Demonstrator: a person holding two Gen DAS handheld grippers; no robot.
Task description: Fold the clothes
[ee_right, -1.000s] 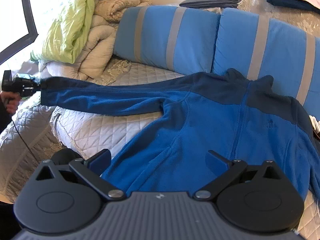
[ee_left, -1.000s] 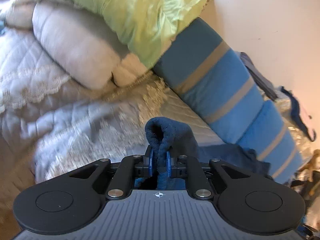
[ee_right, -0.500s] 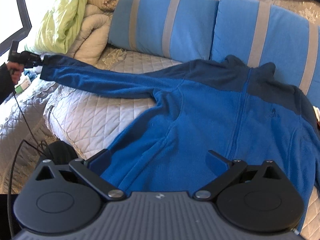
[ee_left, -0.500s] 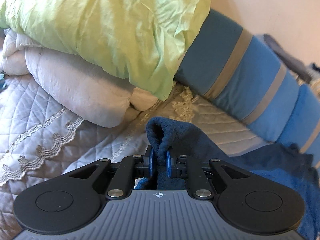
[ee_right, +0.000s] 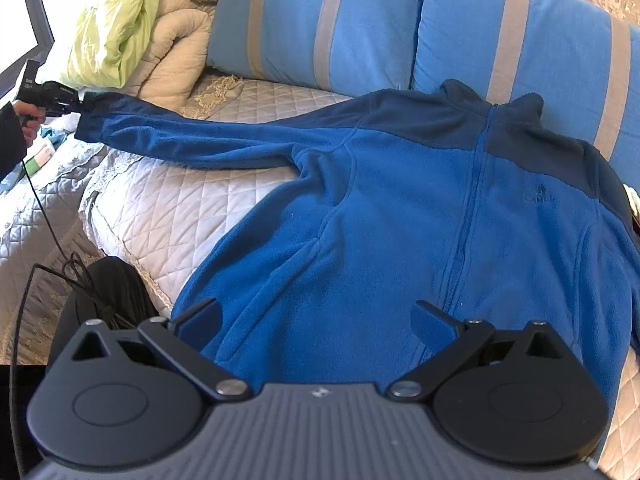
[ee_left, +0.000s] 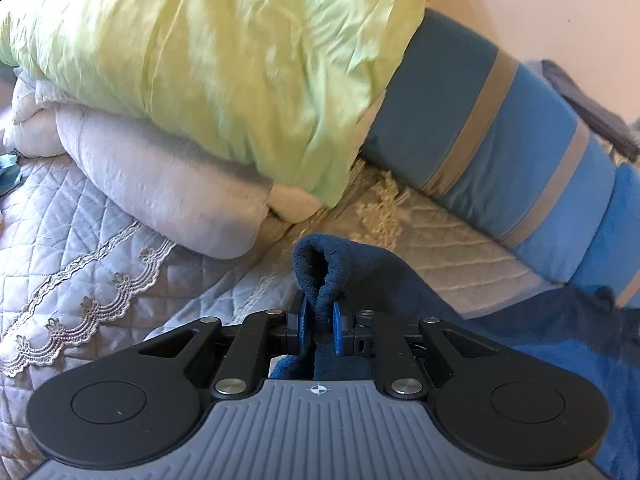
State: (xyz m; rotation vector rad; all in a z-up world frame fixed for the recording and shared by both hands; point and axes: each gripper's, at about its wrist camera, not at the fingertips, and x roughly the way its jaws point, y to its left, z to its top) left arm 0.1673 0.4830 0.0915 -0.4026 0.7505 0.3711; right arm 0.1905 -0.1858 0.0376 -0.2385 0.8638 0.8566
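Your blue fleece jacket [ee_right: 400, 216] lies spread face-up on the bed [ee_right: 168, 208], collar at 1 o'clock against the striped cushions [ee_right: 360, 20]; nothing looks folded yet. Your left claw [ee_left: 319, 322] is clamped on the cuff [ee_left: 320, 264], the sleeve stretched toward 10 o'clock. Your right claw [ee_right: 316, 320] hangs wide open above the hem, gripping nothing.

I can read no text for certain. My blue fleece jacket [ee_right: 400, 208] carries a small dark embroidered logo [ee_right: 538, 196] at centre right of the frame, its letters too blurred to read.
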